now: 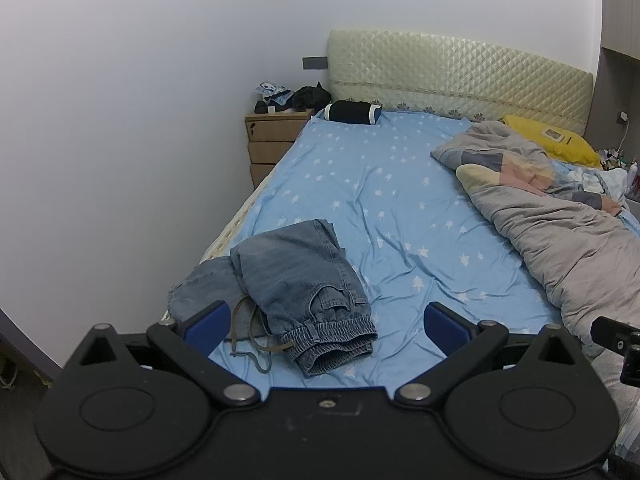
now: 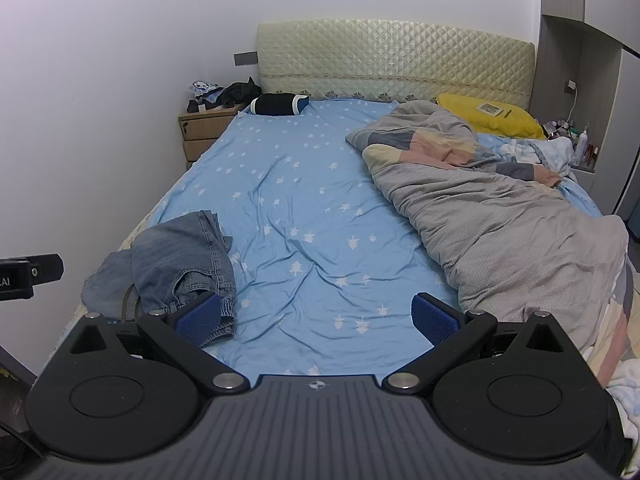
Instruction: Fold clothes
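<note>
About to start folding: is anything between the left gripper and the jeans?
Nothing visible. The left gripper hangs open above the jeans on the blue sheet; the grey duvet lies well off to the right.

A bed with a blue tree-print sheet (image 2: 304, 208) fills the room. A rumpled grey quilt (image 2: 500, 232) lies along one side, beside a yellow pillow (image 2: 480, 118). A wooden nightstand (image 2: 200, 128) stands by the quilted headboard (image 2: 396, 60).

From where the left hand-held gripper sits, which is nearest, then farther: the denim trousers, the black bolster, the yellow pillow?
1. Crumpled blue denim trousers, right before the left hand-held gripper, near bed edge.
2. Black cylindrical bolster, far left, by headboard.
3. Yellow pillow, far right; too close to call against the bolster.
</note>
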A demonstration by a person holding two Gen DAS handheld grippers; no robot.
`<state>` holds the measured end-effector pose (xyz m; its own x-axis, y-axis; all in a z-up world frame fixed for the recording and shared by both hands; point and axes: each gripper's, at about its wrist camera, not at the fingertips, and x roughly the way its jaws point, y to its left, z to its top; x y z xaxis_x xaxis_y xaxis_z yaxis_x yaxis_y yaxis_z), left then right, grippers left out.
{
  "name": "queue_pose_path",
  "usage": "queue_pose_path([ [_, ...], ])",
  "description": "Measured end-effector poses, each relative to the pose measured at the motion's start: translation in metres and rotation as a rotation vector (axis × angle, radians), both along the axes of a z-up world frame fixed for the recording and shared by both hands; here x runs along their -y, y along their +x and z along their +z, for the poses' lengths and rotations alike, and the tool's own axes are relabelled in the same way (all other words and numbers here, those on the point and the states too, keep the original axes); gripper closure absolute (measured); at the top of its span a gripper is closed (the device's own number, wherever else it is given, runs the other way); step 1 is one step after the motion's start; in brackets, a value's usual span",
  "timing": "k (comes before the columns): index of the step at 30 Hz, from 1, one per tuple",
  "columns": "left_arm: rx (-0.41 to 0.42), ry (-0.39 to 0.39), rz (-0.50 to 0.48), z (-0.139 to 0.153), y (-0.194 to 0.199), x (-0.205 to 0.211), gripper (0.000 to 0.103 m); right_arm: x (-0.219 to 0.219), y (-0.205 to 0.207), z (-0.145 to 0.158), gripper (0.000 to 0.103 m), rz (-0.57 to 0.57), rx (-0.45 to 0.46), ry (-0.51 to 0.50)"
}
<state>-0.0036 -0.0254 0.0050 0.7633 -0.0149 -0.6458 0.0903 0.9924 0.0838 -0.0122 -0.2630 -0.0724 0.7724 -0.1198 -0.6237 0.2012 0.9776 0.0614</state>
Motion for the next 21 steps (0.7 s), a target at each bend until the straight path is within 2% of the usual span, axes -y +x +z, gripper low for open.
queue_pose_path([
  [8,0.004,0.028,0.009,-0.003,0.002,0.002,0.000,0.004,-0.002,-0.002,0.000,0.019,0.000,0.016],
  [14,-0.012,0.027,0.055,-0.006,0.007,-0.008,0.000,0.011,-0.004,-0.004,0.000,0.022,0.002,0.027],
  [21,0.033,0.055,0.099,-0.002,0.007,-0.012,0.000,0.023,-0.007,-0.006,0.003,0.067,0.028,0.058],
])
